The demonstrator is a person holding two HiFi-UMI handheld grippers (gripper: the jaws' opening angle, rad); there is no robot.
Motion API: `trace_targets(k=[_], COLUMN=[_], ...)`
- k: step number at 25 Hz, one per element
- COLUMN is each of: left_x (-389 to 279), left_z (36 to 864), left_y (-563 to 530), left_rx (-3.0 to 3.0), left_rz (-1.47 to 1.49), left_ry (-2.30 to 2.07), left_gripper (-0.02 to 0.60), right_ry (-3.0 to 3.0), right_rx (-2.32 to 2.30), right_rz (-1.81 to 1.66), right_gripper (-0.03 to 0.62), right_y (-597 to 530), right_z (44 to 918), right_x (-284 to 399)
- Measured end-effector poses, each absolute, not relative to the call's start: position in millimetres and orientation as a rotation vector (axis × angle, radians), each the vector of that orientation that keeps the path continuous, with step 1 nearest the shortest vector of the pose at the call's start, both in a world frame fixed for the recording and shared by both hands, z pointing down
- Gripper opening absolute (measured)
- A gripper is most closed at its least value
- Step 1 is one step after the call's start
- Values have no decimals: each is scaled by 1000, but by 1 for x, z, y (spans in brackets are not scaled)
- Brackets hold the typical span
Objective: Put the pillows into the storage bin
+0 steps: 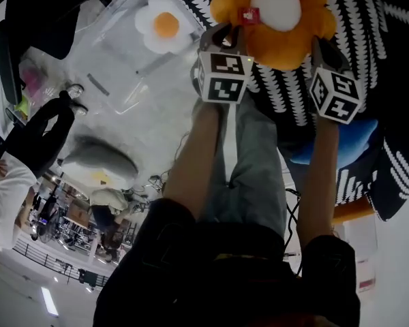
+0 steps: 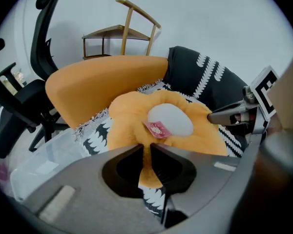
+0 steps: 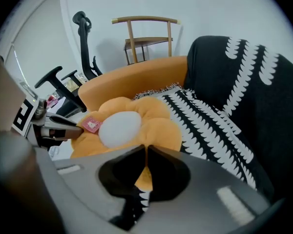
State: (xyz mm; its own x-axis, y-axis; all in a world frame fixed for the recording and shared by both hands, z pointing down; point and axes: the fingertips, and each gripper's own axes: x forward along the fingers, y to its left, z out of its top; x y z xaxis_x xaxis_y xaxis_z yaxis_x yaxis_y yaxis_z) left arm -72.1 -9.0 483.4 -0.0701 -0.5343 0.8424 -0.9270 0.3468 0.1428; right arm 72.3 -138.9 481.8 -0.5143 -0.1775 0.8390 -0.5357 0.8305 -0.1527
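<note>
An orange flower-shaped pillow [image 1: 281, 41] with a white centre and a red tag is held at two sides. My left gripper [image 1: 221, 38] is shut on one petal [image 2: 147, 148], and orange plush is squeezed between its jaws. My right gripper [image 1: 322, 48] is shut on the opposite petal [image 3: 145, 151]. The pillow [image 2: 129, 115] hangs over a black-and-white patterned throw [image 3: 210, 121] on an orange sofa [image 3: 132, 82]. A clear plastic storage bin [image 1: 116, 67] stands left of the sofa, with a fried-egg pillow [image 1: 165, 23] in it.
A blue cushion [image 1: 335, 146] lies on the sofa near my right arm. A grey pillow [image 1: 99, 159] rests on the floor. A black office chair [image 1: 41, 12] stands by the bin and a wooden chair [image 3: 146, 35] behind the sofa. A person in white [image 1: 3, 189] stands far left.
</note>
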Motion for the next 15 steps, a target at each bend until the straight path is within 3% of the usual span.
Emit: trace_targets(k=[15], left_x=[-120], left_z=[445], left_y=[158], left_rx=[1111], left_rz=[428], left_ry=[-1891], left_gripper=[48], right_ry=[-2163], right_rx=[297], right_rz=[371], right_gripper=[17], right_y=[2], right_z=[442], right_x=[0])
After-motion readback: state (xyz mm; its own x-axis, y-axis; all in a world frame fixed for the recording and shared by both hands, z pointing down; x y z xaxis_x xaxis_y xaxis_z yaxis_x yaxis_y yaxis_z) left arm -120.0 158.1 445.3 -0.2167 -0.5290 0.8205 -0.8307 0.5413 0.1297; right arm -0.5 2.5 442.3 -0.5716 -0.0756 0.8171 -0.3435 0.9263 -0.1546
